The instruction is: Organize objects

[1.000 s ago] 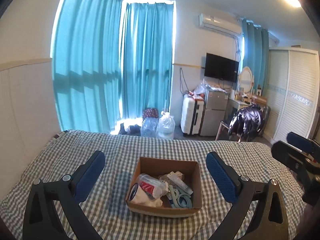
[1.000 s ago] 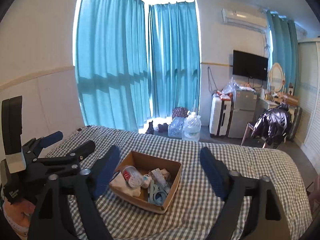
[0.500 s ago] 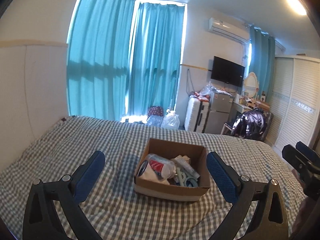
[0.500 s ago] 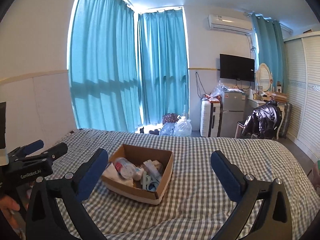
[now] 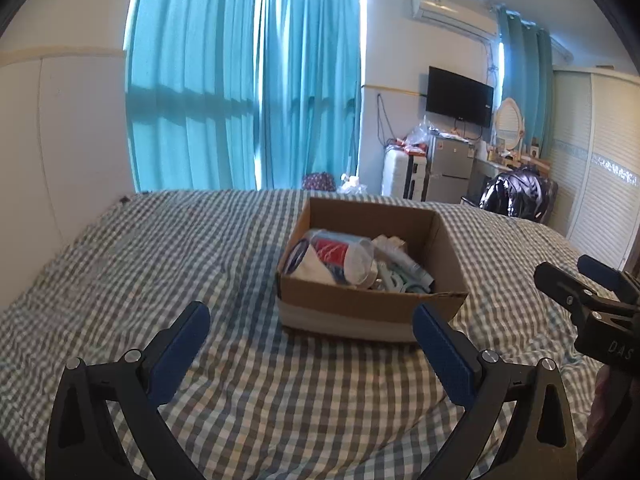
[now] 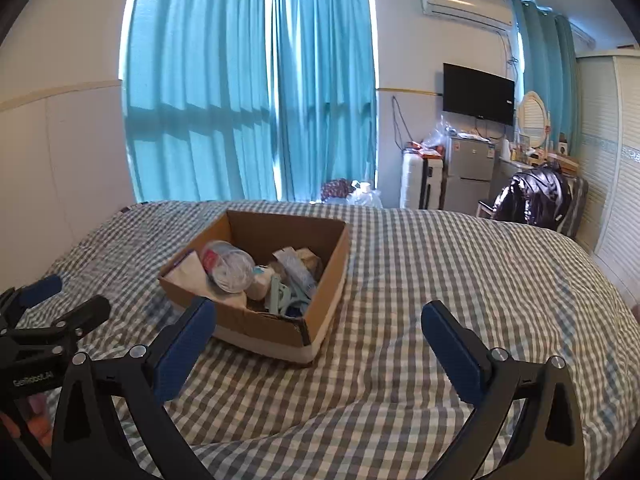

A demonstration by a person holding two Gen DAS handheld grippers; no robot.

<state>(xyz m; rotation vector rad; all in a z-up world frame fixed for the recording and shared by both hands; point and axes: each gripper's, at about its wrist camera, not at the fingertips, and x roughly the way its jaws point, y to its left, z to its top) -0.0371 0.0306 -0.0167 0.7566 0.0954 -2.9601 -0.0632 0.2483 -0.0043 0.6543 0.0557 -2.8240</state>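
An open cardboard box stands on the checked bed; it also shows in the right wrist view. Inside lie a clear plastic bottle with a red label, white cloth, a tube and pale green clips. My left gripper is open and empty, low over the bed just in front of the box. My right gripper is open and empty, to the right of the box's near corner. Each gripper shows at the edge of the other's view.
The grey-and-white checked bed cover spreads all round the box. A white wall runs along the bed's left side. Beyond the bed's far end stand teal curtains, a suitcase, a small fridge and a chair with a dark jacket.
Both grippers have dropped lower and come closer to the bed and the box. The box looks larger in both views. Both stay open.
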